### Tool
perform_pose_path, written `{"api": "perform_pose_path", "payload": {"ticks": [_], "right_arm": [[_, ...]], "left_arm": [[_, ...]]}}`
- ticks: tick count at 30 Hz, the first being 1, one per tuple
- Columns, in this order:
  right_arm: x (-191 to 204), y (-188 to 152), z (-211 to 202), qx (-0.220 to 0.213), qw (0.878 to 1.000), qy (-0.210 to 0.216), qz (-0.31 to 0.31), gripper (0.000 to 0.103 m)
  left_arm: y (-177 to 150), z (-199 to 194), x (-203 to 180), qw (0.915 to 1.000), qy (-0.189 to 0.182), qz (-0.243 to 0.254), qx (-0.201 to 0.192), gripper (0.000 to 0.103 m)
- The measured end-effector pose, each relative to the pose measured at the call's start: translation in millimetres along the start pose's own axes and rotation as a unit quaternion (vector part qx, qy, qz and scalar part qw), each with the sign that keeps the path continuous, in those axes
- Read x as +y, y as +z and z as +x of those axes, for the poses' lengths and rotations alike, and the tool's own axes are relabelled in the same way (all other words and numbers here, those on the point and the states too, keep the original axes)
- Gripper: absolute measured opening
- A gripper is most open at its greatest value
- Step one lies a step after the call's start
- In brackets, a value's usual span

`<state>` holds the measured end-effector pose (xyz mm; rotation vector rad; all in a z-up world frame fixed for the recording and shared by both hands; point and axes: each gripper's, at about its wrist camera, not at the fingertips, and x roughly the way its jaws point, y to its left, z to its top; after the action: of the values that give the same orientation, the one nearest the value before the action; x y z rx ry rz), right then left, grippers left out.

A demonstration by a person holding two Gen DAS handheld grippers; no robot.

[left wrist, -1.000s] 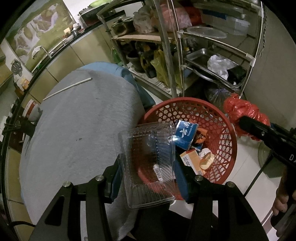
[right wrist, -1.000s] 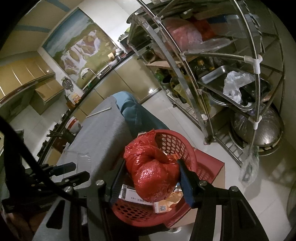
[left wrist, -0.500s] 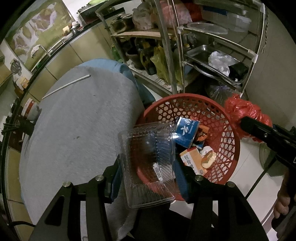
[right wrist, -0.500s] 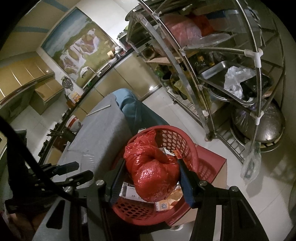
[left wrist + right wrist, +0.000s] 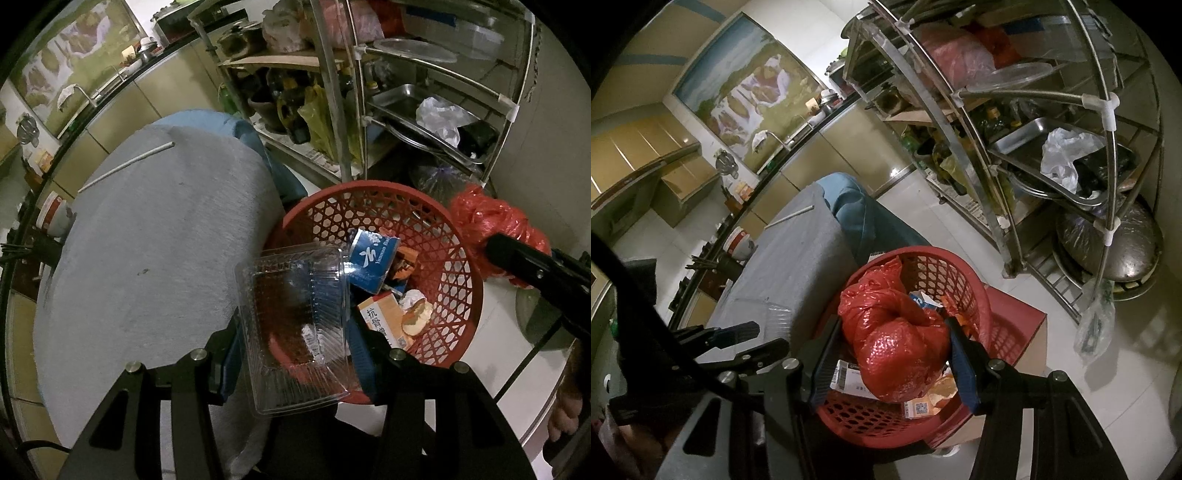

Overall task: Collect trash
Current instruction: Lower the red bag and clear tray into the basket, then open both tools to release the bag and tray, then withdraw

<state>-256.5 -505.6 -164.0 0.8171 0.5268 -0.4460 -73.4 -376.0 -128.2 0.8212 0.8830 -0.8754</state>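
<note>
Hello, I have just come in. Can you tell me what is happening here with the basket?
A person is collecting trash with a pair of tongs in each hand. The left tongs grip a clear ribbed plastic food container over the near rim of the round red lattice plastic basket. The right tongs clamp a knotted red plastic bag above the same basket. Boxes and wrappers already lie inside. Neither item has been dropped in yet.
</note>
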Motion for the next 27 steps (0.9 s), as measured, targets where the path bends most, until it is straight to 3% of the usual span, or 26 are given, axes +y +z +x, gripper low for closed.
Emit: {"api": "perform_pose_path", "payload": {"ticks": [27], "right_arm": [[1, -2, 17, 0.022, 1.0, 0.008, 0.004, 0.059]], "left_arm": [[1, 18, 5, 0.9997, -0.017, -0.013, 0.012, 0.055]]}}
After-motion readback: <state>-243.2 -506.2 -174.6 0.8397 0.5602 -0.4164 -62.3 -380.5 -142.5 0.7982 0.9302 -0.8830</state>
